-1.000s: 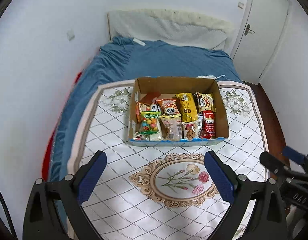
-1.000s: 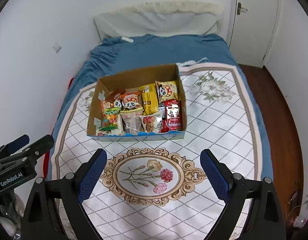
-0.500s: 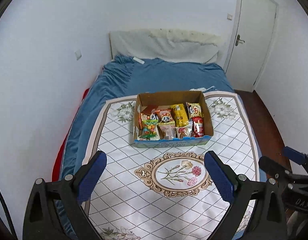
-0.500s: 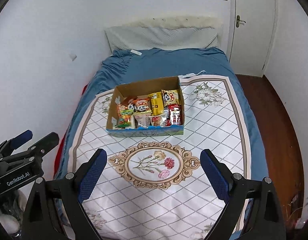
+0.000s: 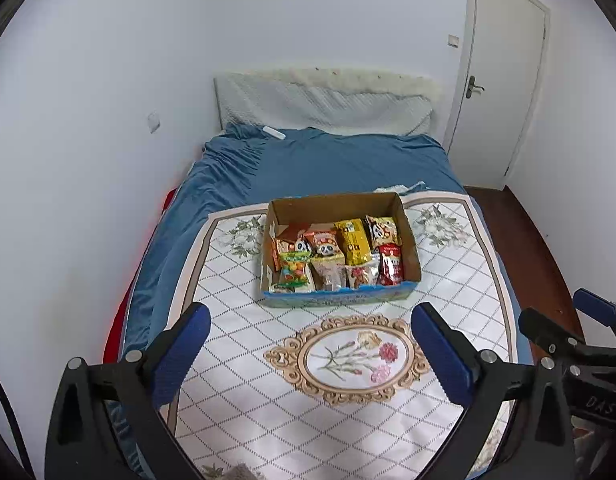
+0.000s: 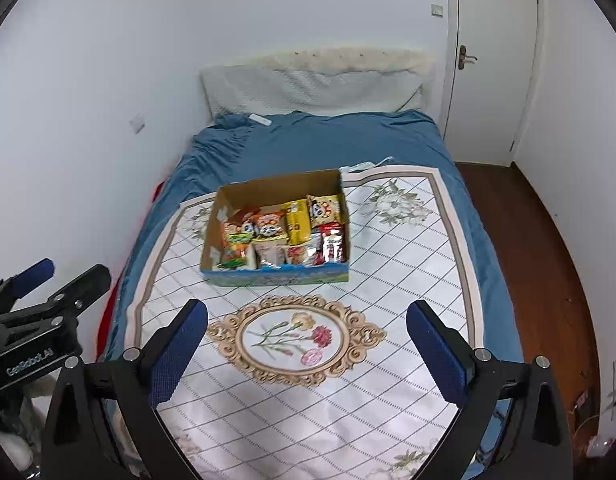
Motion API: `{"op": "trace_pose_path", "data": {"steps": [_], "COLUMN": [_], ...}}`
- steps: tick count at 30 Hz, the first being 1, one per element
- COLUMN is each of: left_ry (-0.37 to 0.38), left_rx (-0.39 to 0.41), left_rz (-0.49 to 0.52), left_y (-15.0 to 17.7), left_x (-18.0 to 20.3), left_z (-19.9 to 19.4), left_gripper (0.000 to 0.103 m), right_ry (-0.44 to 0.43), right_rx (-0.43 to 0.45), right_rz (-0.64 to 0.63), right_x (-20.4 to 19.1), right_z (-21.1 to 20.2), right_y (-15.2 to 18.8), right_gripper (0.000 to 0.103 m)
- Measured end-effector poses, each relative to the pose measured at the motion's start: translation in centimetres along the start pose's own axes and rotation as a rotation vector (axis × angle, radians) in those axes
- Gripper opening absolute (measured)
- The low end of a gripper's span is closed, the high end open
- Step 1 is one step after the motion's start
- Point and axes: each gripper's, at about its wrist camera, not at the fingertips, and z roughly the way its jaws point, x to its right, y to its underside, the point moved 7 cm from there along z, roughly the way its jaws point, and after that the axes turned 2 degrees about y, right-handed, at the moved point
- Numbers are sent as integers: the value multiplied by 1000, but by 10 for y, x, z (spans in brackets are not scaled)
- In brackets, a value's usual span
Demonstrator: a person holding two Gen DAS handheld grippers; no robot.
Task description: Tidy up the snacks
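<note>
An open cardboard box point(image 5: 411, 248) point(image 6: 331, 178) sits on a white floral cloth on the bed. It holds several snack packets in rows, among them a yellow packet point(image 5: 353, 242) point(image 6: 296, 220), a red packet point(image 5: 391, 264) point(image 6: 333, 244) and a panda packet point(image 5: 323, 242). My left gripper point(image 5: 311, 336) is open and empty, well back from the box and above the cloth's flower medallion. My right gripper point(image 6: 308, 334) is open and empty too, also well back. Each gripper shows at the edge of the other's view, the right in the left wrist view point(image 5: 567, 324) and the left in the right wrist view point(image 6: 48, 280).
The cloth point(image 5: 236, 320) covers the near half of a blue bed point(image 5: 327, 160). A pillow point(image 5: 323, 108) lies against the far wall. A white wall runs along the left; wooden floor point(image 6: 547, 240) and a closed door point(image 6: 491, 60) are on the right.
Both grippers have pulled back and up from the box, which now looks smaller and farther. Both stay open and empty. The box and snacks have not moved.
</note>
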Motion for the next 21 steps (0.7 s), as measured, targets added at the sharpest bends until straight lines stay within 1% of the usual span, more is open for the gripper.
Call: {"op": "trace_pose_path", "data": {"steps": [7,12,21], "left_ry": [-23,-41,-54], "left_rx": [1,5,12], "left_rz": [3,-3,5], "left_y": [-4,-6,-7], "left_x": [0,-3,-1], "left_z": [26,34,44], "left_gripper": [103,103,103], "right_ry": [41,60,75], "right_rx": [45,52,47], "right_rz": [2,7,12], "right_x": [4,6,9], "right_z": [23,37,53], "right_y": [-21,-29,-28], "right_gripper": [102,102,102]}}
